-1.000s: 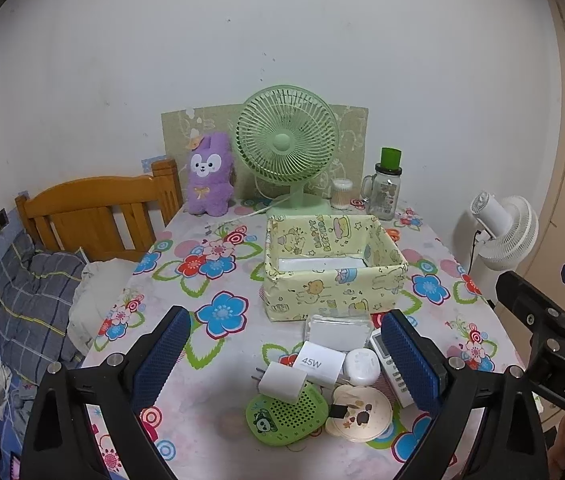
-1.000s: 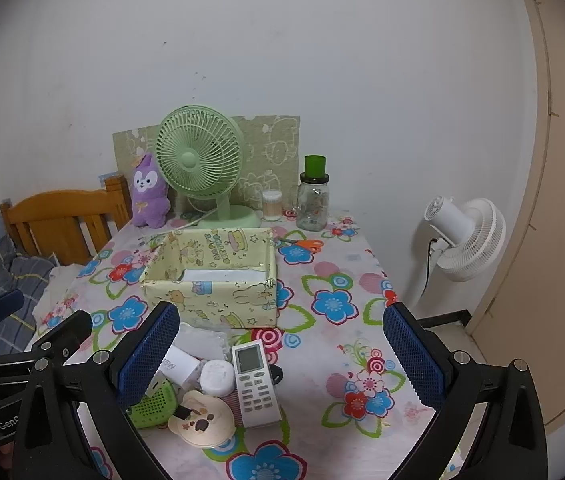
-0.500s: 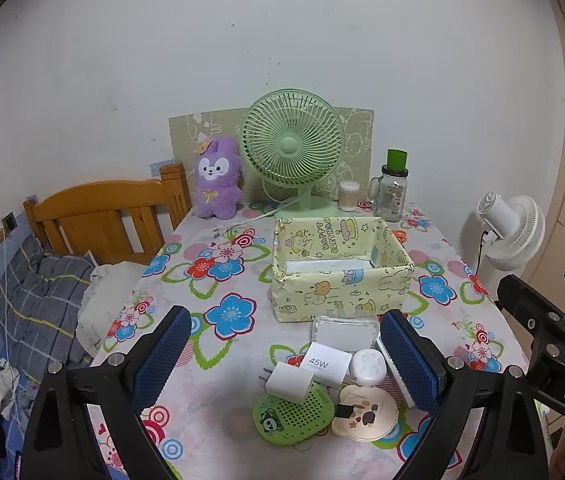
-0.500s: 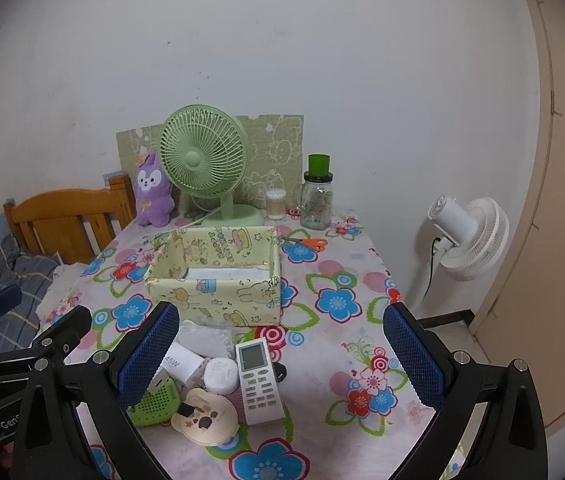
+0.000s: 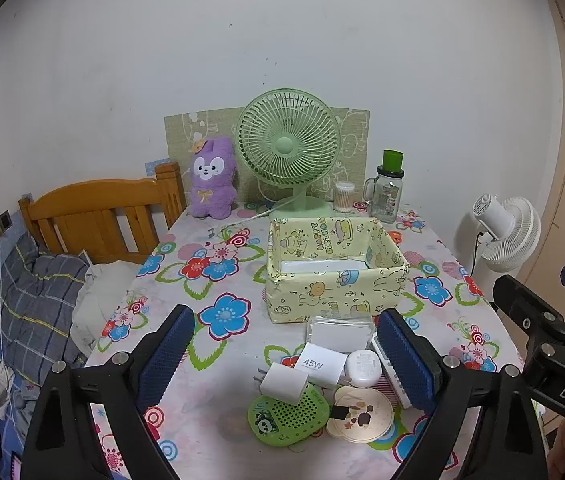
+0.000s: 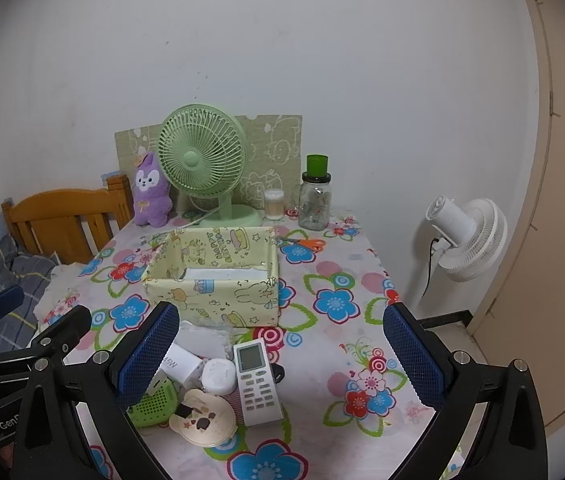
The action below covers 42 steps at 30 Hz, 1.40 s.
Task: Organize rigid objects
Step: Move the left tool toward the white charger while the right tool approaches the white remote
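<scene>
L gripper (image 5: 286,354) hovers over the near end of the table w/ jaws wide and closing a little; nothing gripped, the pads touch nothing, though the small clutter lies between them in view. R gripper (image 6: 282,354) also spread wide, nothing in it, held above the near right part of the table.

Clutter sits in a tight cluster at the near edge: white charger (image 5: 284,383) lying on a green perforated pad (image 5: 288,414), a white box marked 45W (image 5: 316,363) just behind it, a white oval case (image 5: 363,368) to its right, a beige round bear-eared disc (image 5: 360,414) near-right of the pad, and a clear plastic packet (image 5: 340,330) further back. White remote (image 6: 256,380) lies on the right side of the cluster, screen end pointing far.

Yellow cartoon-print box (image 5: 336,270) stands mid-table, just beyond the packet, w/ something white and flat on its floor.

Far end: green desk fan (image 5: 288,146), purple plush (image 5: 211,178) to its left, glass jar w/ green cap (image 5: 388,194) to its right. Orange scissors (image 6: 308,243) lie right of the box's far corner. Floral tablecloth (image 5: 202,280) covers the table.
</scene>
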Available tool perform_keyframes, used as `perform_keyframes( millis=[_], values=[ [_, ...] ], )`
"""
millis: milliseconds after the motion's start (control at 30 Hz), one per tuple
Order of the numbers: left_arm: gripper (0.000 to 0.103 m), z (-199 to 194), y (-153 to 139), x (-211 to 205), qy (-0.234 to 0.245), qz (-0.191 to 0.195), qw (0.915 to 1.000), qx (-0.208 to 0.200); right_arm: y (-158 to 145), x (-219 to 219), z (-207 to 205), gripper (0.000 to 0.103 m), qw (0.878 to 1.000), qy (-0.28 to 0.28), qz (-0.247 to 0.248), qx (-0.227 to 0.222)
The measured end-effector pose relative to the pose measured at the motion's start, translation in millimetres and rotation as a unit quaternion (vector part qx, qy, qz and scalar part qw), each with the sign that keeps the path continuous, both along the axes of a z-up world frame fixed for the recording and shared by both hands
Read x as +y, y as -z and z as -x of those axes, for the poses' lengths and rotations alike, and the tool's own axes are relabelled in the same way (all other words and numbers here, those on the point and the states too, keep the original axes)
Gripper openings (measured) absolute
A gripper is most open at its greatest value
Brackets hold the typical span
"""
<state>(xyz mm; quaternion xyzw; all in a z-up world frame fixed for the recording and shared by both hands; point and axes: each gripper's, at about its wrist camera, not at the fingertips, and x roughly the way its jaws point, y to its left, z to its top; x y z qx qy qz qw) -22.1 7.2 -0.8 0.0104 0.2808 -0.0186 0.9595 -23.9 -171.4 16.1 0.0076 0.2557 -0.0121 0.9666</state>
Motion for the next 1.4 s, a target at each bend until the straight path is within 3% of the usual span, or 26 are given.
perform_keyframes(
  millis=[833,1067,1400],
  values=[
    [0.094,-11.5,13.0,2.0,-0.011,-0.007,0.9999,-0.008,13.9,0.4,-20.4,0.103,0.999,-0.017,-0.017,0.024],
    [0.094,-22.9,26.7,1.0,-0.006,-0.01,0.9999,0.005,25.5,-0.5,-32.4,0.103,0.999,-0.021,-0.022,0.033],
    [0.094,-49.2,66.3,-2.2,0.004,-0.015,0.9983,0.056,59.4,2.4,-55.4,0.103,0.998,-0.033,-0.01,0.06]
  ],
)
